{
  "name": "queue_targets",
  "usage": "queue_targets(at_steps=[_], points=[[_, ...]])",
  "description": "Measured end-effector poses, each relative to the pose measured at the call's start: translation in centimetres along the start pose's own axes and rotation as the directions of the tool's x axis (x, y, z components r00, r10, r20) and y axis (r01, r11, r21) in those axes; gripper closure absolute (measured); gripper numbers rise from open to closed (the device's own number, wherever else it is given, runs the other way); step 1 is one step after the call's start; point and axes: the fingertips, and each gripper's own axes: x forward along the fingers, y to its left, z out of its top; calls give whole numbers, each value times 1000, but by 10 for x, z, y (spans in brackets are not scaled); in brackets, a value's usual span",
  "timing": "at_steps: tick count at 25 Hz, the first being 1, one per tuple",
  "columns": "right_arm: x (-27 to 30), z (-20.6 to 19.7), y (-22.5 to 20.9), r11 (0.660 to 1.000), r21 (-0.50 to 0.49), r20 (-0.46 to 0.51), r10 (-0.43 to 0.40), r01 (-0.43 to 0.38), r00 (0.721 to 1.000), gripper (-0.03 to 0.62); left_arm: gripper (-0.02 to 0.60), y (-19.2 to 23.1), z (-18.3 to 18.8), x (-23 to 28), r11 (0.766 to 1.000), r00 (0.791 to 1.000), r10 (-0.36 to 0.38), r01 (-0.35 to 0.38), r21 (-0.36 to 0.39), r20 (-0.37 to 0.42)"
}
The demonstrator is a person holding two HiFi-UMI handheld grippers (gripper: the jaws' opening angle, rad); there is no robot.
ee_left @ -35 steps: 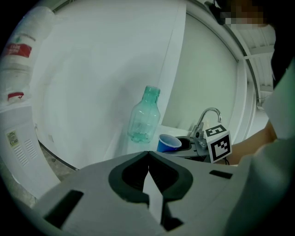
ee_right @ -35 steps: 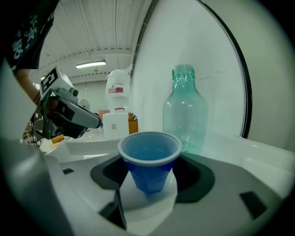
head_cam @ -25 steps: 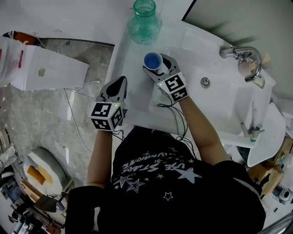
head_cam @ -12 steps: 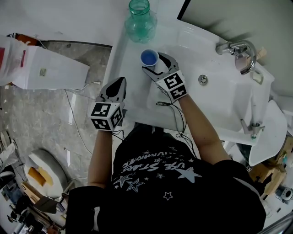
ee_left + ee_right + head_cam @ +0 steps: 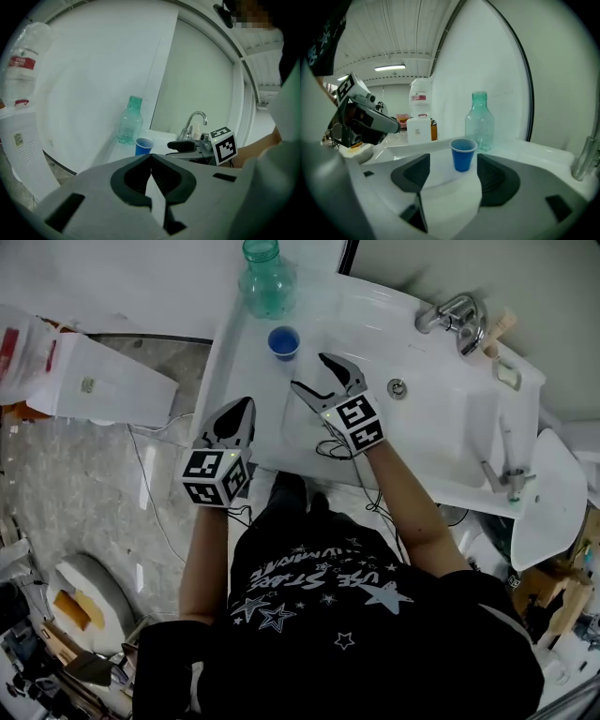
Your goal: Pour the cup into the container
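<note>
readable text: none | shirt lettering upside down, unclear | water jug red label too blurred

Blue cup upright beside green bottle.

White washbasin taking up most of the upper right, pretty glossy; chrome tap at its far edge, spout curving over the bowl; round metal fitting in the bowl near it; some beige thing just beside the tap, too small to tell what; off to the left, white boxy unit on the grey marbled floor, clear jug with a red label sitting on top; thin cable trailing over the floor beside it; white oval lid-like thing right of the basin; round white thing lower left with something orange on it.
</note>
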Motion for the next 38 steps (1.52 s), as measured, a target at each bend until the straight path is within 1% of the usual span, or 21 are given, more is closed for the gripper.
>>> queue_targets(at_steps=[3, 6, 9, 14, 18, 23, 30, 35, 38], points=[[-30, 7, 10, 1000, -11, 27, -9, 9, 1000, 340, 572, -22, 0, -13, 1000, 1000, -9, 9, 13, 24], [-60, 12, 25, 1000, -15, 41, 1, -1, 999, 412, 572, -46, -2, -27, 1000, 999, -17, 15, 25, 46], [-88, 15, 40, 1000, -20, 58, 6, -5, 998, 466, 572, -68, -7, -44, 999, 998, -20, 18, 28, 64], [-129, 17, 54, 999, -19, 82, -38, 39, 996, 586, 572, -98, -19, -69, 999, 996, -29, 27, 26, 79], [-159, 16, 61, 998, -31, 107, -57, 61, 993, 588, 572, -120, -26, -78, 998, 996, -47, 44, 37, 81], [-184, 6, 63, 992, -58, 89, -109, 114, 990, 588, 572, -136, -36, -79, 996, 994, -81, 78, 45, 67], [-222, -11, 67, 979, -5, 71, -204, 205, 976, 588, 572, -162, -51, -90, 986, 987, -157, 154, 63, 43], [-256, -14, 93, 960, 42, 69, -279, 277, 958, 588, 572, -175, -63, -122, 976, 978, -206, 204, 77, 24], [-273, -15, 115, 950, 57, 73, -311, 308, 947, 588, 572, -180, -73, -145, 972, 974, -224, 221, 80, 20]])
